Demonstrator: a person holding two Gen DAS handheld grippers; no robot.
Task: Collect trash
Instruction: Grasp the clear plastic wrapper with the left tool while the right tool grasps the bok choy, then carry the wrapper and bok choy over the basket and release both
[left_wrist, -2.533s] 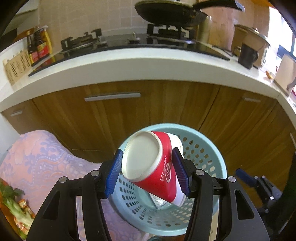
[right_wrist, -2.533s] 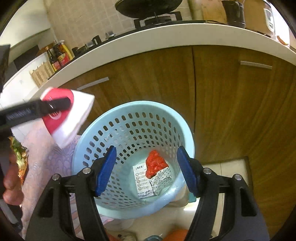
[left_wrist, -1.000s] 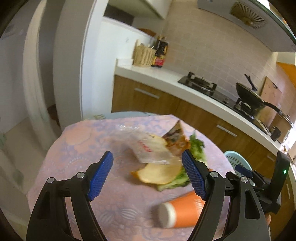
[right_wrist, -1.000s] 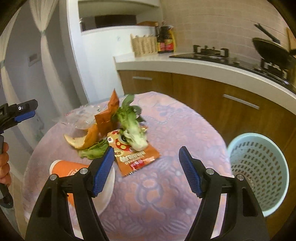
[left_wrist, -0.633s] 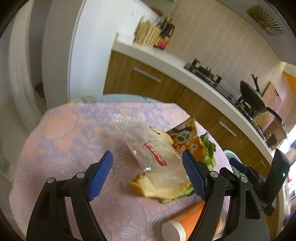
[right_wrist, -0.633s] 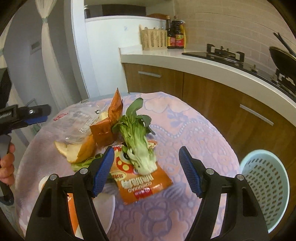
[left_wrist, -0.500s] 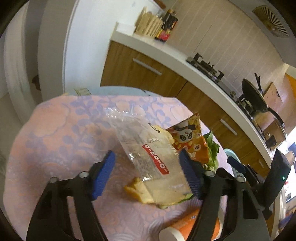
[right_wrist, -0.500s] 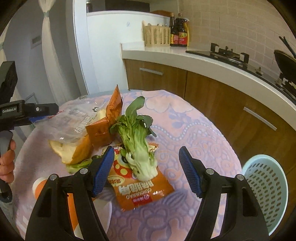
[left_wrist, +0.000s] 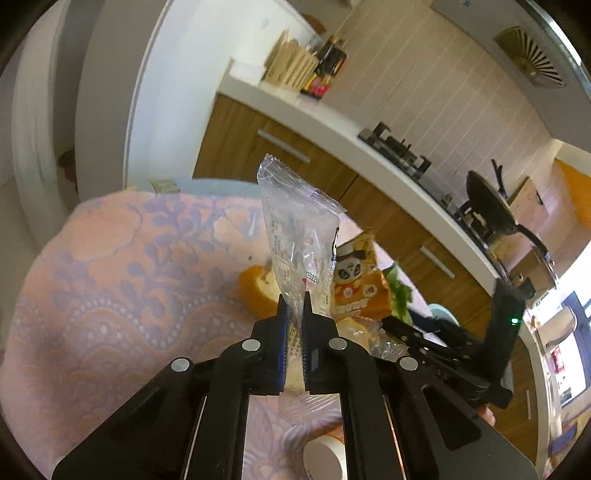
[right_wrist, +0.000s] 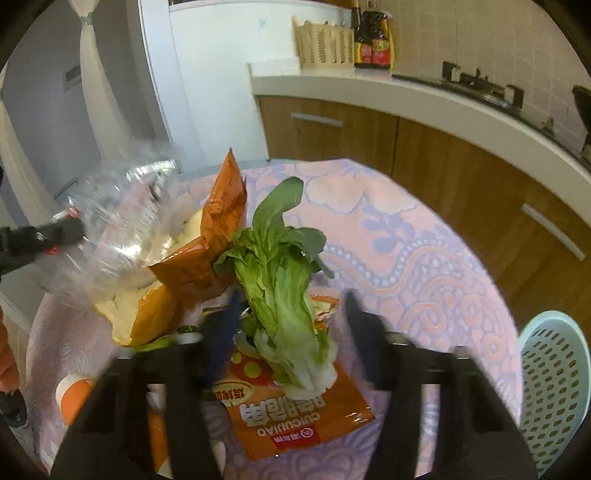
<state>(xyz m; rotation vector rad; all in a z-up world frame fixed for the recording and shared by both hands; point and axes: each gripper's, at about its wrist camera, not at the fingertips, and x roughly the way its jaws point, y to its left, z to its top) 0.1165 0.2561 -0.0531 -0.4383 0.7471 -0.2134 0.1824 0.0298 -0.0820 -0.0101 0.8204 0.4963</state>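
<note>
Coach: Grip first. Your left hand-held gripper (left_wrist: 293, 317) is pressed together on the lower end of the clear wrapper (left_wrist: 299, 229), and the film stands up above the pads, clear of the pile.

Operator: And my right?

Coach: Your right hand-held gripper (right_wrist: 291, 295) has just been closing, and its fingers are blurred. The bok choy (right_wrist: 280, 280) stands between them, but I judge the pads are not yet pressing on it; there is a gap on the right side. Finish the close low on the pale stalk, where it is firm, not on the leaves, which would likely tear or slip.

Operator: What lies under it?

Coach: The flat orange snack packet (right_wrist: 295, 417) lies beneath the stalk, on the cloth-covered counter (right_wrist: 424, 258). Take care not to pinch the packet's edge together with the stalk, or it may drag along and drop.

Operator: Anything beside it?

Coach: The bread piece (right_wrist: 136, 314) and the upright orange bag (right_wrist: 218, 229) lean just beside the leaves. Lift straight up so you do not topple them.

Operator: Then where?

Coach: The pale blue basket (right_wrist: 554, 387) stands past the counter's right edge, lower down. Carry each piece over its rim before you let go; the light wrapper may cling or drift, so release it low.
</note>
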